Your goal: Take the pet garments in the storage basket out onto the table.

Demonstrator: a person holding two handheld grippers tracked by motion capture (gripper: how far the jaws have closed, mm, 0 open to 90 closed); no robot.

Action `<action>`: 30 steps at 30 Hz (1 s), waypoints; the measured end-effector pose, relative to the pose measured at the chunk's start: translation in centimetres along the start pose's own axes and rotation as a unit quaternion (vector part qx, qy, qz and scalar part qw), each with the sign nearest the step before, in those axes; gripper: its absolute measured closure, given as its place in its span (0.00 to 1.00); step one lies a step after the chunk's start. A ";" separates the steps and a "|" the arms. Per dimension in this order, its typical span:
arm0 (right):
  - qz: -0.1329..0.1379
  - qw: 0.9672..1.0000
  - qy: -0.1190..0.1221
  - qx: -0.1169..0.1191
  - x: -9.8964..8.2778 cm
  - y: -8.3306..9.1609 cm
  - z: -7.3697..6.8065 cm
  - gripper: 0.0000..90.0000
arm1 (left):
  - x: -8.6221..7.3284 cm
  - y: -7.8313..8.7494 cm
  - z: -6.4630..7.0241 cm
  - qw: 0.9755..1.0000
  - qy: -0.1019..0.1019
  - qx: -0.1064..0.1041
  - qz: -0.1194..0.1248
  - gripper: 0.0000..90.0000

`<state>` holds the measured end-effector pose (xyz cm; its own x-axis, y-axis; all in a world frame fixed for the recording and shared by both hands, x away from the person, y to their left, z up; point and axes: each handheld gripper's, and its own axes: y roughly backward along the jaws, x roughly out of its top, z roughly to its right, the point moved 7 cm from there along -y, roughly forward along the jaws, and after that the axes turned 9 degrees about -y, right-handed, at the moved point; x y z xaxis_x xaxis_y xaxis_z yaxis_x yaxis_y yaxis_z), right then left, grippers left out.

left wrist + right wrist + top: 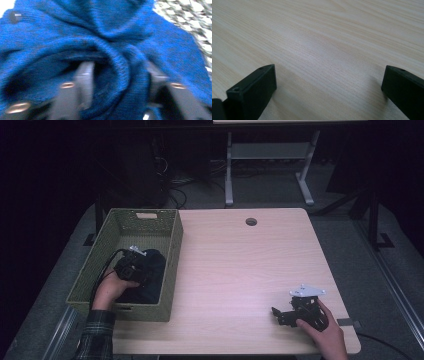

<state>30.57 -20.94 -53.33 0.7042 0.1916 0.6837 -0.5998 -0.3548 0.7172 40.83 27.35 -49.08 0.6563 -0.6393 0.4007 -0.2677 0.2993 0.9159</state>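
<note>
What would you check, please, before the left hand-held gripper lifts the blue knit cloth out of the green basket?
1. Left hand-held gripper down on the blue knit cloth: ok, a fold of cloth sits between its jaws.
2. Jaws closed firmly on the fold: cannot tell, the view is blurred.
3. Cloth lying inside the green basket: ok.
4. Cable clear of the basket rim: not ok, it loops inside the basket.
5. Right hand-held gripper out of the way: ok, open and empty over the bare table.
</note>
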 end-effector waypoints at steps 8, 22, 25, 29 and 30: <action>0.000 1.000 0.000 0.000 0.0 0.0 0.0 0.00 | 0.2 0.8 -0.2 1.000 0.016 -0.010 0.014 0.83; 0.000 1.000 0.000 0.000 0.0 0.0 0.0 0.00 | 1.8 5.9 -0.8 0.987 0.039 -0.008 0.154 0.85; 0.000 1.000 0.000 0.000 0.0 0.0 0.0 0.00 | 2.1 7.1 -0.9 0.983 0.039 -0.007 0.181 0.85; 0.000 1.000 0.000 0.000 0.0 0.0 0.0 0.00 | 2.7 8.8 -0.7 0.973 0.043 0.002 0.227 0.86; 0.000 1.000 0.000 0.000 0.0 0.0 0.0 0.00 | 2.9 9.2 -0.7 0.970 0.042 0.005 0.238 0.86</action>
<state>30.58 -20.94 -53.33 0.7044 0.1915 0.6835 -0.5996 -0.3548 0.7174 40.75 28.76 -39.48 0.5124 -0.3702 0.7749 -0.5610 0.5389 0.6284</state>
